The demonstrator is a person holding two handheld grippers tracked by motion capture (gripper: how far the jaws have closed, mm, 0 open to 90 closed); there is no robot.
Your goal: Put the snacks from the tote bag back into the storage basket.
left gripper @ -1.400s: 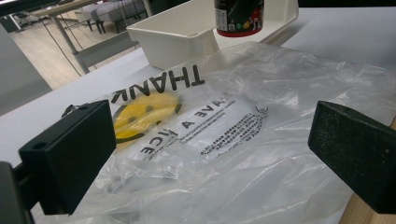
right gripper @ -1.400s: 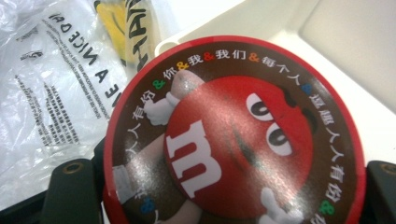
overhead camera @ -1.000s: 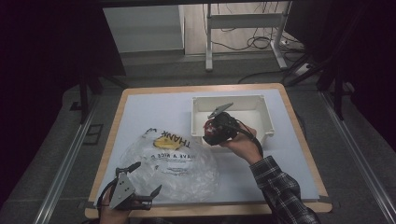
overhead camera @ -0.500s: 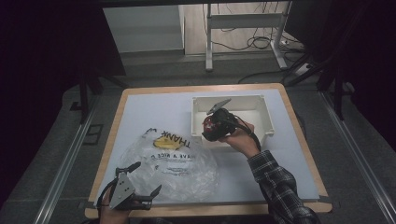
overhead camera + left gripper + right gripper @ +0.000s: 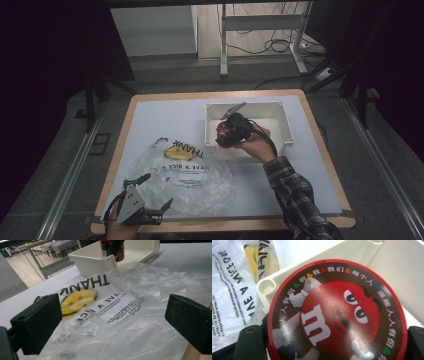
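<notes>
The left gripper (image 5: 150, 197) rests at the near left corner of the table (image 5: 320, 195), held by the person's left hand (image 5: 120, 231). Its two black jaws stand spread wide. In the left gripper view, the left gripper (image 5: 112, 322) shows both pads with a broad gap between them, and nothing is pinched. The jaws sit just above the near edge of the clear plastic bag (image 5: 140, 315), and contact with the film cannot be confirmed.

The plastic bag (image 5: 185, 175) lies flat and crumpled on the white table surface, left of centre. It carries a yellow smiley face (image 5: 176, 152) and black lettering, printed so that it reads upside down from the person's side.

Beyond the bag, the right hand (image 5: 255, 145), on an arm in a plaid sleeve (image 5: 295, 200), holds the right gripper (image 5: 226, 136) over the near left corner of the white tray (image 5: 285, 125). The jaws are clamped on a red candy canister (image 5: 223, 134), one jaw on each side of its body. In the right gripper view, the candy canister (image 5: 337, 312) presents its round end face, with a red cartoon character and a ring of coloured text, and the dark jaws flank it at the lower left and lower right. The canister is off the table, above the tray's corner post (image 5: 267, 287).

The white tray stands at the far right part of the table, long side facing the person. Its far rim lies near the table's far edge.
</notes>
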